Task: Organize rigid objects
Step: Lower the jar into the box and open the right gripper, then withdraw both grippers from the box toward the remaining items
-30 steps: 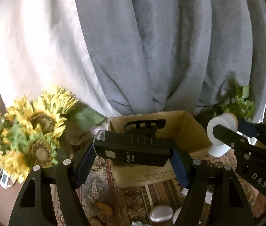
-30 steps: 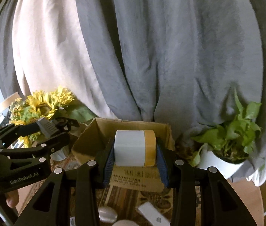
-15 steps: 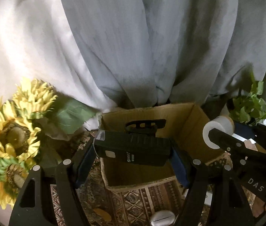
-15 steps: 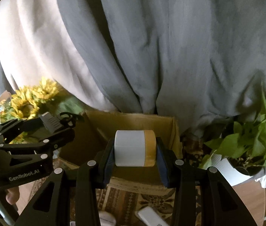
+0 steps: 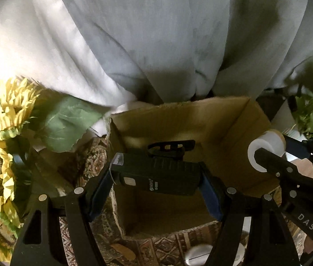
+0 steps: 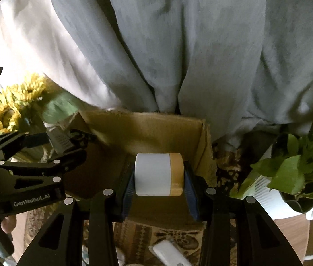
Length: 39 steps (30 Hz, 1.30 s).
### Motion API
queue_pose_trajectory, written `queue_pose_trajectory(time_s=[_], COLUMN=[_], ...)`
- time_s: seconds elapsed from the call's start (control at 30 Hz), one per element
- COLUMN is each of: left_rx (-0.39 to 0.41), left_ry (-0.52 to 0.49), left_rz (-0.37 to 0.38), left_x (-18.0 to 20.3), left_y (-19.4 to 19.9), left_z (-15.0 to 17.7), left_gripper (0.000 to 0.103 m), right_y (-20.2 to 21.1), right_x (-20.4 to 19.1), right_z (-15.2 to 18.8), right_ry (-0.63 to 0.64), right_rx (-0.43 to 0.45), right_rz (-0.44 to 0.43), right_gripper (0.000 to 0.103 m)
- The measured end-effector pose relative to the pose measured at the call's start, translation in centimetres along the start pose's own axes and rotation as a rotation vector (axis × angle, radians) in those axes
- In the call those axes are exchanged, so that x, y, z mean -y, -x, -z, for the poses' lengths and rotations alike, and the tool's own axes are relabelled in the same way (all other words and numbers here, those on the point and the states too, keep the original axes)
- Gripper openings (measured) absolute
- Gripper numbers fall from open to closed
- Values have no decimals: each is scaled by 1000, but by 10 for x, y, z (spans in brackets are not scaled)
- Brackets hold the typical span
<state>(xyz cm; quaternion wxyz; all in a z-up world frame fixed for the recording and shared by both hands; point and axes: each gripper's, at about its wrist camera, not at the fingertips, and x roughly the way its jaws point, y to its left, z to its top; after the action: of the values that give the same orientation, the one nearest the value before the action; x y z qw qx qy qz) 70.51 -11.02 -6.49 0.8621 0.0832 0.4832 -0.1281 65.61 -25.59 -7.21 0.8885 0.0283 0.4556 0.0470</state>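
Left wrist view: our left gripper [image 5: 156,177], pinching the black device [image 5: 156,174], has advanced over the cardboard box [image 5: 200,119]; our right gripper [image 6: 158,175] clamps the tape roll [image 6: 158,174] above it, ready to release.

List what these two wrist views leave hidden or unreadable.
- Cardboard box floor: left wrist view, dark, and covered by the black device.
- Small print on that device: left view, too small.
- White objects on the rug: both views, cut by the bottom edge.
- Tape roll core: right wrist view, hidden by jaws.
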Motion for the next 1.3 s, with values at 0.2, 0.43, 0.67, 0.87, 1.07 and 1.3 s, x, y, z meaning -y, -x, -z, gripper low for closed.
queue_pose_trajectory(time_s=[0.2,0.43,0.67,0.87,1.07,1.3], left_rx=[9,91,203,311,380,418], left_ry=[-4,22,12,15,16,34], left_rz=[-14,-44,-110,-152,-175,-197], left_x=[0,-6,-9,-9,-7,-10], left_y=[-1,30,71,110,136,151], left_z=[1,19,46,71,103,138], left_gripper=[82,82,83,95,99,99], right_y=[-7,15,51,81,103,121], right_x=[6,4,-5,-18,-26,-38], right_z=[3,9,24,43,64,91], right_ry=[-29,-44,-57,-43,-36,-17], right_rx=[-8,61,169,232,263,289], right_rz=[1,41,74,81,64,90], right_gripper=[45,51,61,74,79,83])
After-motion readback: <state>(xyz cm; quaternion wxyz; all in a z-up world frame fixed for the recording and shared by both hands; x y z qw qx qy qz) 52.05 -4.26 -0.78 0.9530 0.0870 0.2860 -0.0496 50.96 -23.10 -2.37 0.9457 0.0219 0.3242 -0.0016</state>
